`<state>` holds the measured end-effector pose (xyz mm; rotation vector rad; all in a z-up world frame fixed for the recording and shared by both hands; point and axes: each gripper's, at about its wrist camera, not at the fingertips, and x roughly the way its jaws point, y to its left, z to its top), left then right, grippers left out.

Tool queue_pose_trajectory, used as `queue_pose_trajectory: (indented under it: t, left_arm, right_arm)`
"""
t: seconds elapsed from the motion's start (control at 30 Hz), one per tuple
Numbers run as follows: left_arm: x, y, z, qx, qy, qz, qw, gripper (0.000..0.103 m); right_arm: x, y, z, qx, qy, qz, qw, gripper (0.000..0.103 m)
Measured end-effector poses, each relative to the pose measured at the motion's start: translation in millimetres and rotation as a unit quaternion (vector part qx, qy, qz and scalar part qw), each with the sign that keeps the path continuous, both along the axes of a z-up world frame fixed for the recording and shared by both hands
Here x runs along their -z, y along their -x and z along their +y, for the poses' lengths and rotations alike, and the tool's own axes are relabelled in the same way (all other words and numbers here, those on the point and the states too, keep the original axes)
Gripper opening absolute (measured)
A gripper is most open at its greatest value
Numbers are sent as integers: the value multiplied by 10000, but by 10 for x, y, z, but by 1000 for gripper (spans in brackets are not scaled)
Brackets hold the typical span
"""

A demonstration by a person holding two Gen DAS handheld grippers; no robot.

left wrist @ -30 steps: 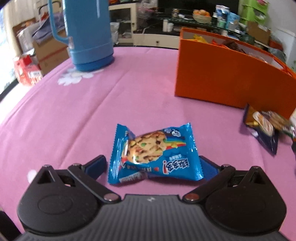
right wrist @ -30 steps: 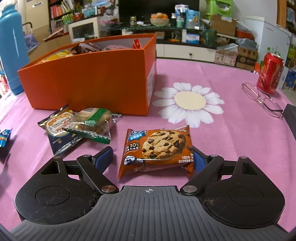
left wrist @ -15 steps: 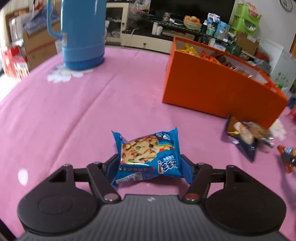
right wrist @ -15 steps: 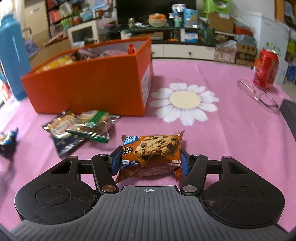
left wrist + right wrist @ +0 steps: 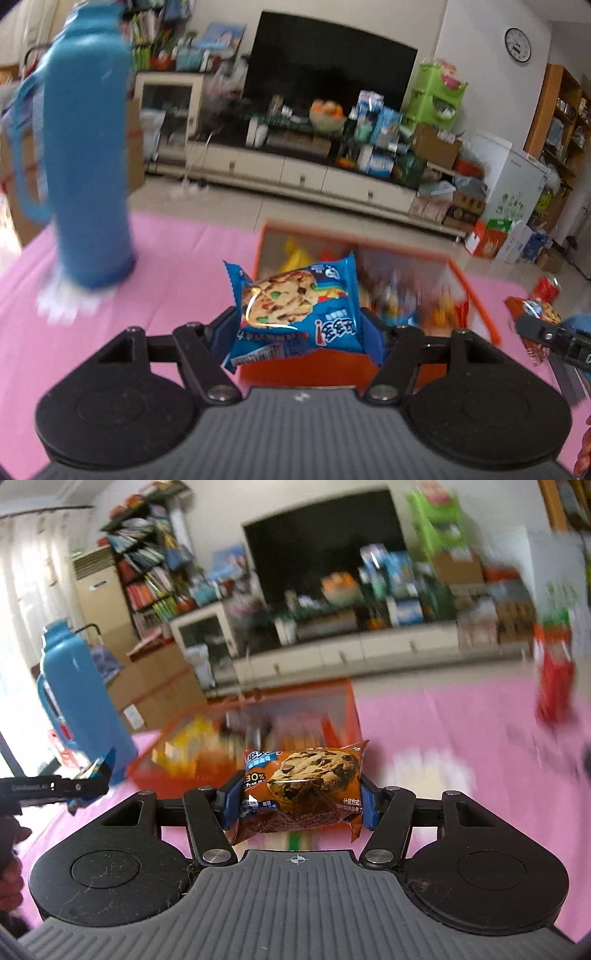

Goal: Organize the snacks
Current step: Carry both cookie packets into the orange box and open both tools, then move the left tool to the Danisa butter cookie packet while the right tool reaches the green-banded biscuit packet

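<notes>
Box: your open orange cardboard box [image 5: 476,306] is holding what look like blurred crinkly snack packets.
Left gripper [image 5: 297,328]: you are clamping a glossy blue cookie packet [image 5: 295,306].
Right gripper [image 5: 297,799]: you are clamping a shiny brown cookie packet [image 5: 301,786].

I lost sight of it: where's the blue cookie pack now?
In the left wrist view, the blue cookie pack is clamped in the left gripper, lifted before the orange box.

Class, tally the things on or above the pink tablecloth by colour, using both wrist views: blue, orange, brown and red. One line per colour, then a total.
Blue: 2, the thermos and the blue cookie packet
Orange: 1, the snack box
Brown: 1, the chocolate-chip cookie packet
Red: 1, the soda can
Total: 5
</notes>
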<state>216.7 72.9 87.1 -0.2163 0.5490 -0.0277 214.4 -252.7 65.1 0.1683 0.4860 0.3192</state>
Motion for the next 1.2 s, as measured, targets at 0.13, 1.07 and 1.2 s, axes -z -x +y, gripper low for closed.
queue_pose_trajectory:
  t: [0.13,1.07,1.2]
  left_arm:
    - [73,-638,-150,5,-96,29,9999,67]
    - [841,219,-399,6,-356,1028,9941,102]
    - [902,-49,-609,-359,-10,1183,9923,102]
  right_arm:
    - [-124,-634,317,-121,486,-270,9984,50]
    - [684,-91,-150,338,375,237,9984,97]
    - [694,-121,-498,416,-499,730,9952,95]
